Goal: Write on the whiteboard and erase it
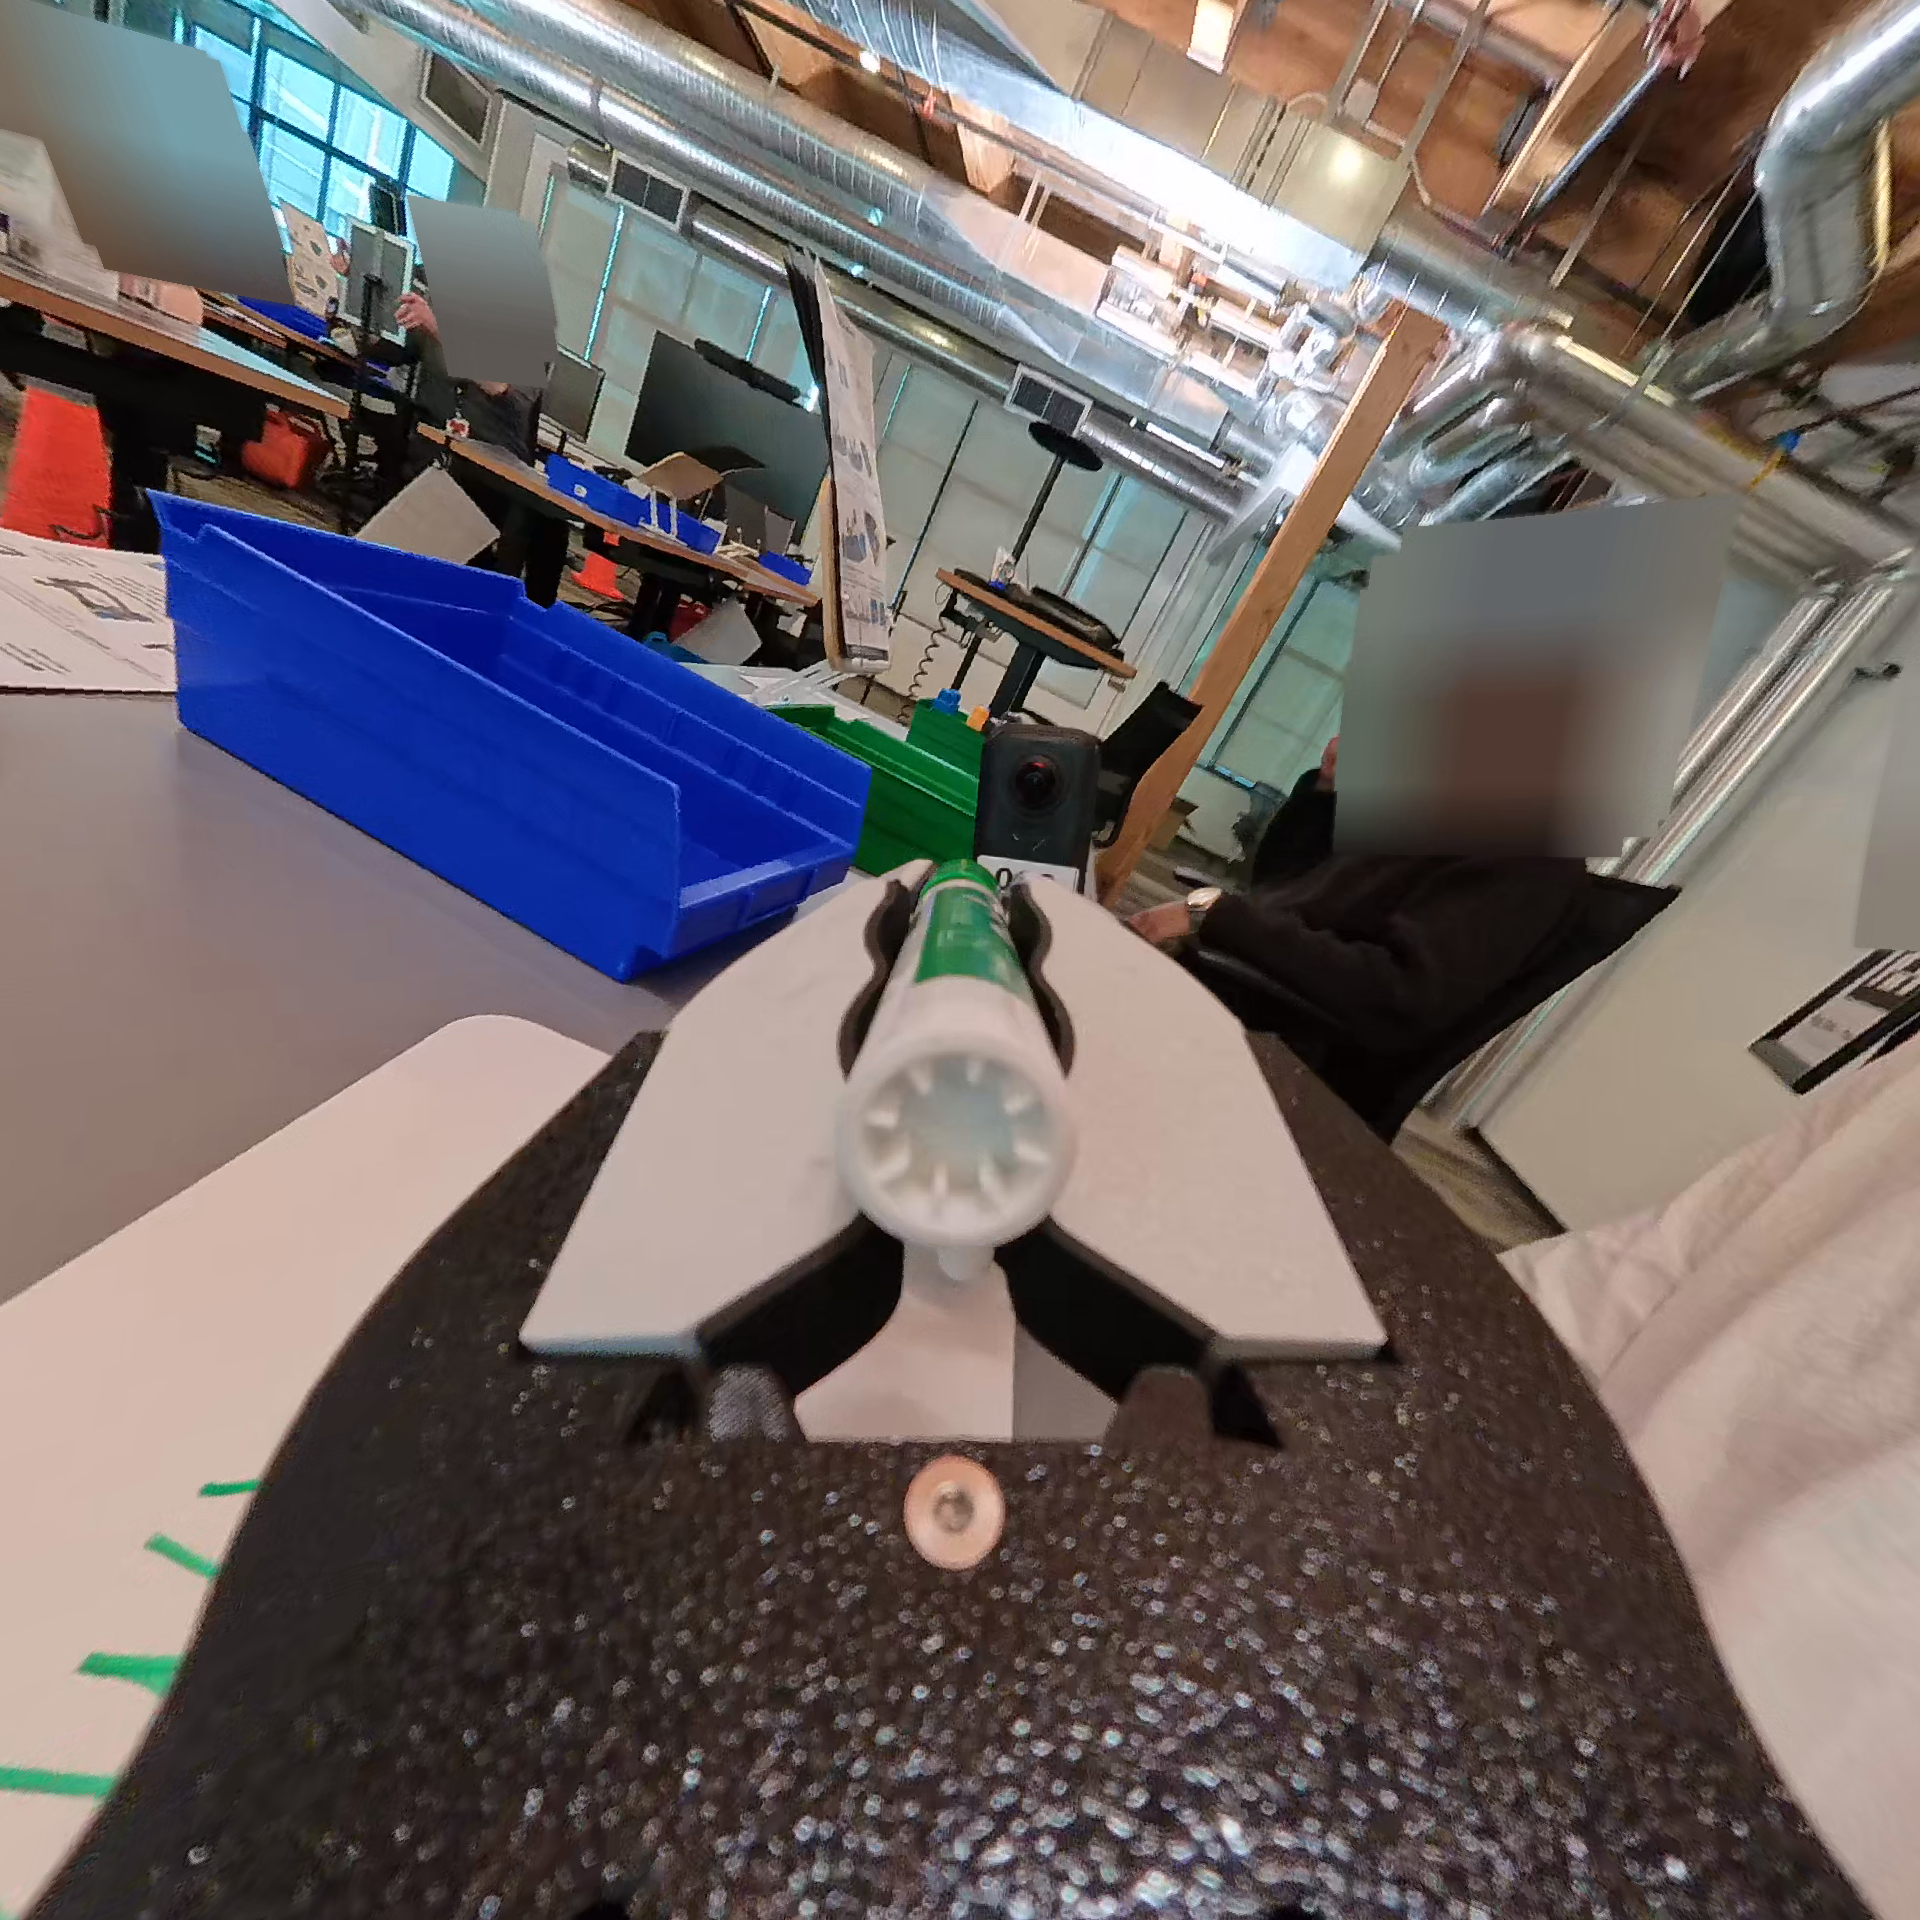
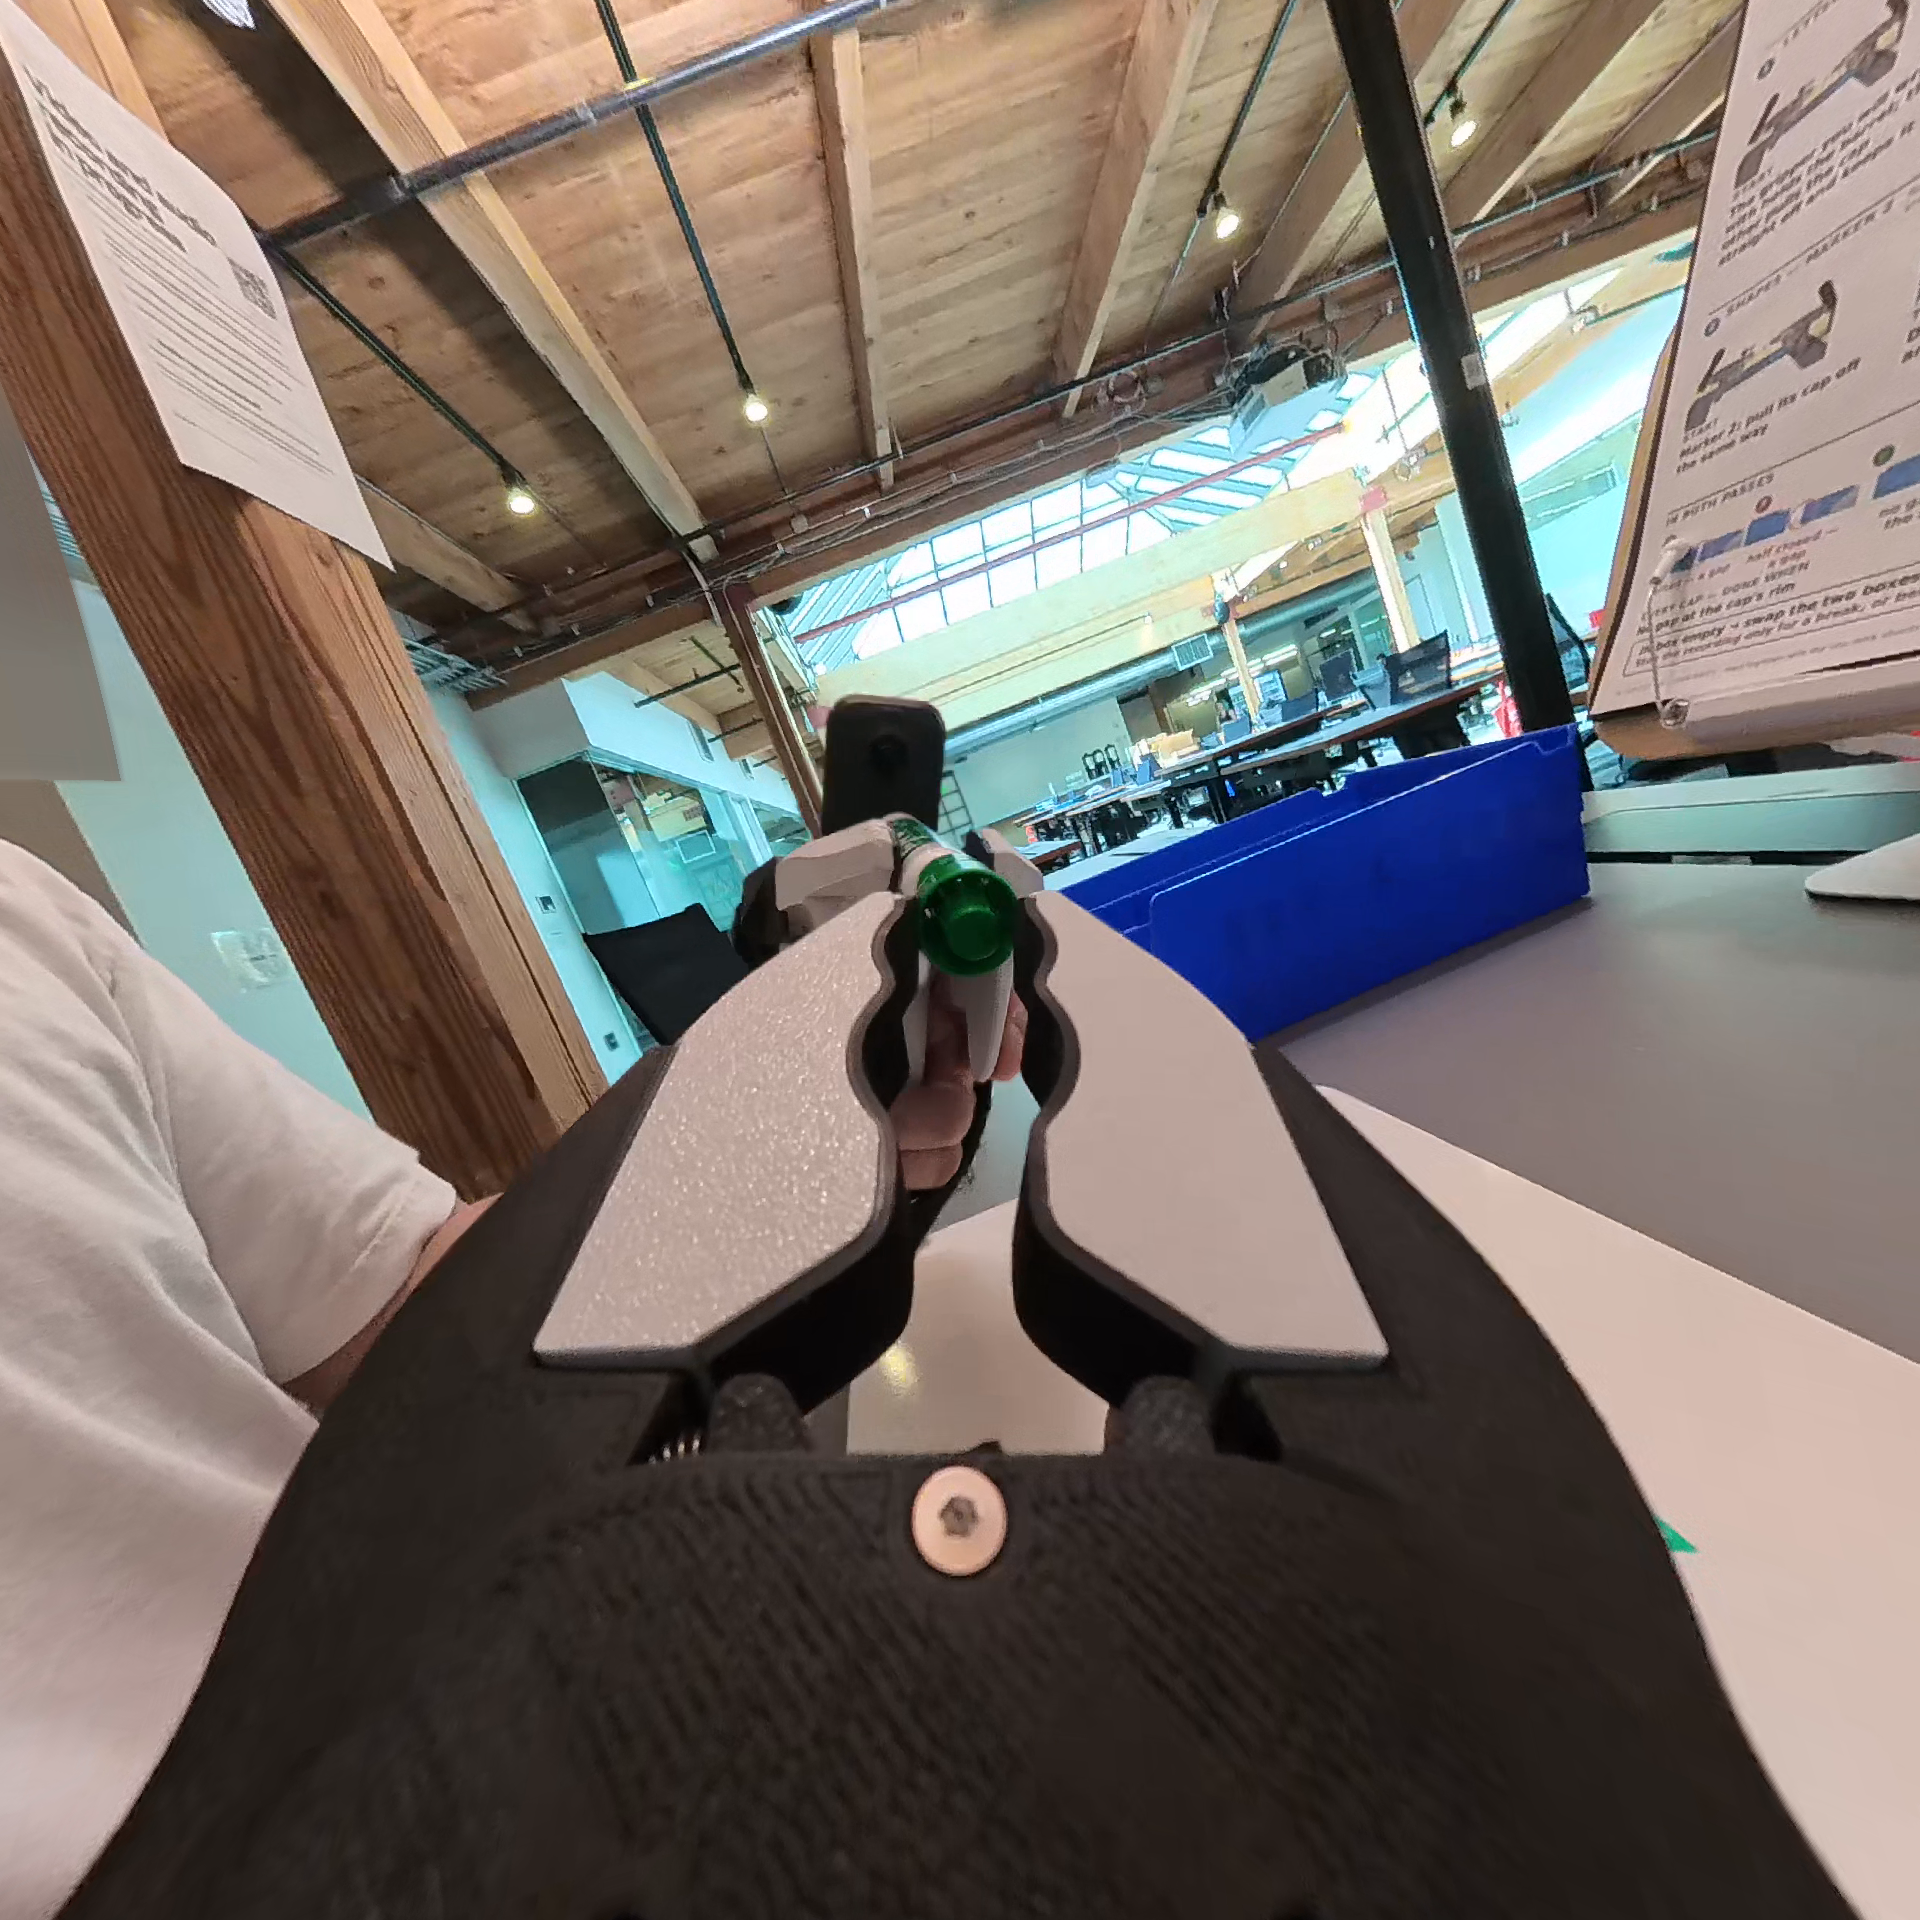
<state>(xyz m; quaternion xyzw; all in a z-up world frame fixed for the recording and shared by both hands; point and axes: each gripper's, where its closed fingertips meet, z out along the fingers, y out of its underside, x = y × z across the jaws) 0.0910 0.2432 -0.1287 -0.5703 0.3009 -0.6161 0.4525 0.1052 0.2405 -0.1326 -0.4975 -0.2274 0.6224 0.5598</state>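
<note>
My left gripper (image 1: pixel 961 909) is shut on the barrel of a white marker with a green label (image 1: pixel 961 997); its white back end points at the camera. In the right wrist view my right gripper (image 2: pixel 964 940) is shut on the marker's green cap (image 2: pixel 966 914), tip to tip with the left gripper (image 2: pixel 831 873). I cannot tell whether the cap is fully seated. Both are held above the white whiteboard (image 1: pixel 312 1195), which also shows in the right wrist view (image 2: pixel 1455 1299). Green strokes (image 1: pixel 130 1668) are on the board at the lower left.
A blue bin (image 1: pixel 468 727) and a green bin (image 1: pixel 894 774) stand on the grey table beyond the board; the blue bin (image 2: pixel 1351 894) also shows on the right. A person in dark clothes (image 1: pixel 1403 935) sits across. A wooden post (image 2: pixel 260 779) and an instruction board (image 2: pixel 1787 364) flank the view. The grippers are tip to tip, or close to it.
</note>
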